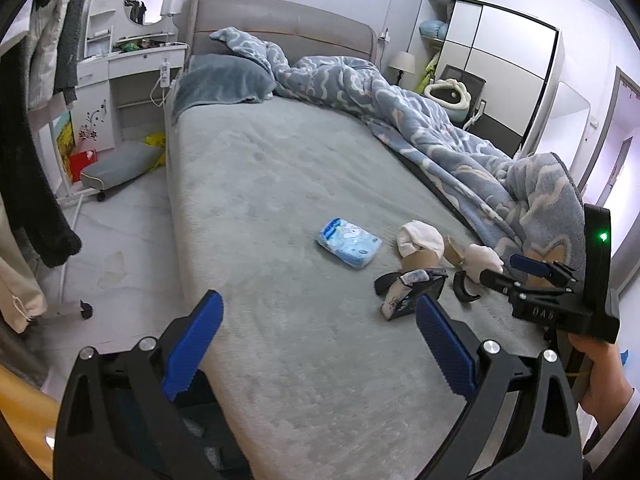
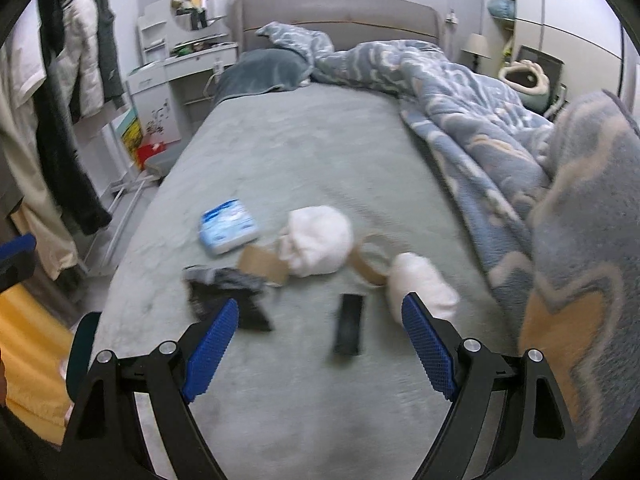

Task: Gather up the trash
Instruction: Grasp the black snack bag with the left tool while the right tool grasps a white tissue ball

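Both the left gripper [image 1: 320, 328] and the right gripper [image 2: 320, 332] are wide open and hold nothing. The trash lies on the grey bed [image 1: 280, 184]: tissue pack [image 1: 349, 243], white wads [image 2: 318, 240], black wrapper [image 2: 228, 294].

Each hand-held gripper [image 1: 320, 316] [image 2: 320, 328] has black angular arms with silver round screws and ribbed blue finger pads [image 1: 194, 344]. In the left wrist view's lower right, the other black unit shows a green light, with bare skin and a white cuff on the hand [image 1: 600, 372] beneath.
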The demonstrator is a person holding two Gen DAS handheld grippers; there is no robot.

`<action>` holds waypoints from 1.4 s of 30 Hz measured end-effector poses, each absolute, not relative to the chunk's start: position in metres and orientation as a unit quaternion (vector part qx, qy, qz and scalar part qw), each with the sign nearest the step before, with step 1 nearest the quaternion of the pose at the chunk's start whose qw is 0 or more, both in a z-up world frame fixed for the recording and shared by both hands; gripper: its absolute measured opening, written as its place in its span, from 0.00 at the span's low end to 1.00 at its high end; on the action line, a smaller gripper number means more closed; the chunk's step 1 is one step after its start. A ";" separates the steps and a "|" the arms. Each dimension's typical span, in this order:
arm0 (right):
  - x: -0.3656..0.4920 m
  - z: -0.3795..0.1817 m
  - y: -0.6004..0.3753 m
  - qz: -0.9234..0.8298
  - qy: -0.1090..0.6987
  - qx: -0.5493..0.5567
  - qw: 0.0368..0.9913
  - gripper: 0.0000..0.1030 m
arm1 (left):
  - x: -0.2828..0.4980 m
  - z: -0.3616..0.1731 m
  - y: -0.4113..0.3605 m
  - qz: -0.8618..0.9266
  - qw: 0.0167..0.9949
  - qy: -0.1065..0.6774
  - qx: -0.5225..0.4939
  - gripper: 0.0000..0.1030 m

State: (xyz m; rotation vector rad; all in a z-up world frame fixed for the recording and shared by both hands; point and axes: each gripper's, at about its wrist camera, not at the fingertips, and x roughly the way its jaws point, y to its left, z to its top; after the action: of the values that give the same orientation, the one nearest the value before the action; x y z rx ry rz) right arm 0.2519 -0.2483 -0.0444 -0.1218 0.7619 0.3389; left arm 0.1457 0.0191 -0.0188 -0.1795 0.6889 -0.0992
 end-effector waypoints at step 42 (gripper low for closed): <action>0.308 -0.099 -0.296 0.128 0.398 -0.074 0.905 0.34 | 0.231 -0.093 -0.093 -0.098 0.905 0.411 -0.043 0.96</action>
State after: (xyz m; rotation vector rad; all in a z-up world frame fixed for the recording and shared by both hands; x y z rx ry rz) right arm 0.3085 -0.2965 -0.0987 -0.1537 0.8227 0.2637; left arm 0.2306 -0.0926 -0.0932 -0.0897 0.8499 -0.2019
